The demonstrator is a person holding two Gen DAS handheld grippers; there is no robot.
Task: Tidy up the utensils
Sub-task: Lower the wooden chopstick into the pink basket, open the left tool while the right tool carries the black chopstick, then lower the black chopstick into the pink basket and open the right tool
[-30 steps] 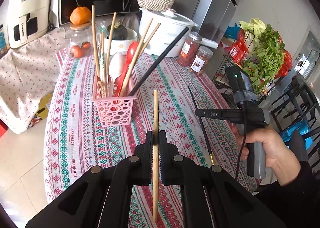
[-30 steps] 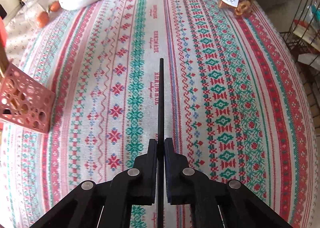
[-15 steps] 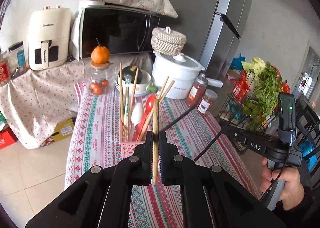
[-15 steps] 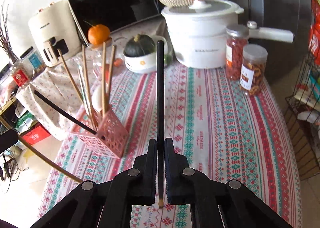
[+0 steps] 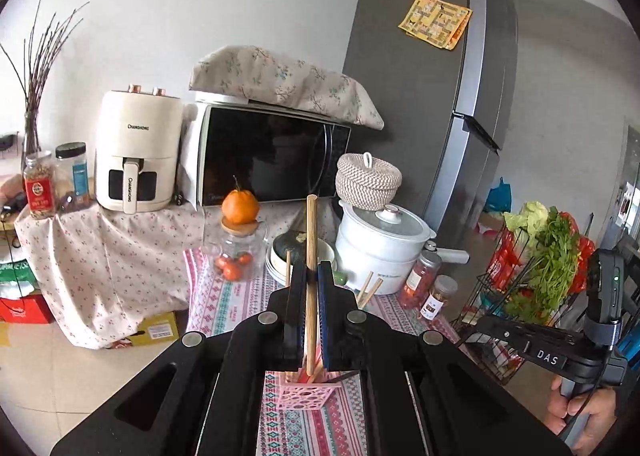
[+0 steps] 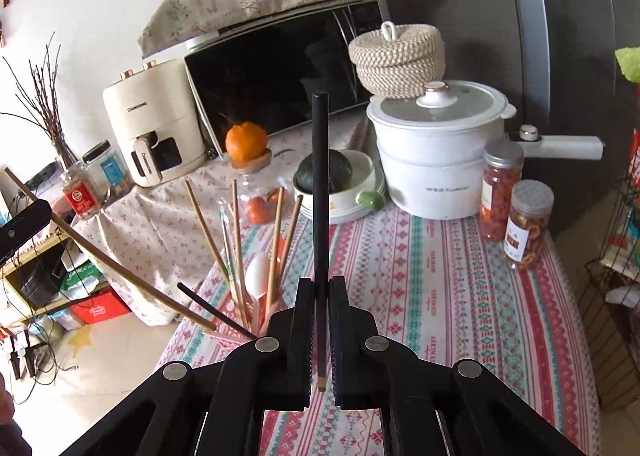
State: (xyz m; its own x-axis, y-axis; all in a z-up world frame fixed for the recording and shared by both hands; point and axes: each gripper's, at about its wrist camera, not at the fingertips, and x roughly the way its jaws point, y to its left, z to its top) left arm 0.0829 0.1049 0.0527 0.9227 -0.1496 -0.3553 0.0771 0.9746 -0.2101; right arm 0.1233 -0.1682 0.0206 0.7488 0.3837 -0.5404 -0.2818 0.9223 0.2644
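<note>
My left gripper point(image 5: 312, 270) is shut on a wooden chopstick point(image 5: 311, 232) that stands upright between its fingers. Below it, a pink perforated basket point(image 5: 304, 394) sits on the patterned tablecloth point(image 5: 320, 428). My right gripper point(image 6: 320, 284) is shut on a black chopstick point(image 6: 321, 176), also upright. In the right wrist view the basket point(image 6: 226, 330) lies to the lower left, partly hidden, and holds several wooden chopsticks point(image 6: 238, 240), a white spoon point(image 6: 258, 276) and a black chopstick point(image 6: 216, 312). The left gripper's held wooden chopstick point(image 6: 112, 260) slants in from the left toward the basket.
At the back of the table stand a white pot point(image 6: 436, 152), two jars point(image 6: 528, 224), a bowl with a squash point(image 6: 348, 192) and a glass jar topped by an orange point(image 6: 246, 142). Behind are a microwave point(image 5: 272, 160), air fryer point(image 5: 136, 152) and fridge point(image 5: 420, 96). A wire rack of greens point(image 5: 548, 264) stands on the right.
Both grippers have risen and tilted upward, so the views swing from the tablecloth to the back wall. Each still grips its chopstick. The basket now lies low under the left gripper.
</note>
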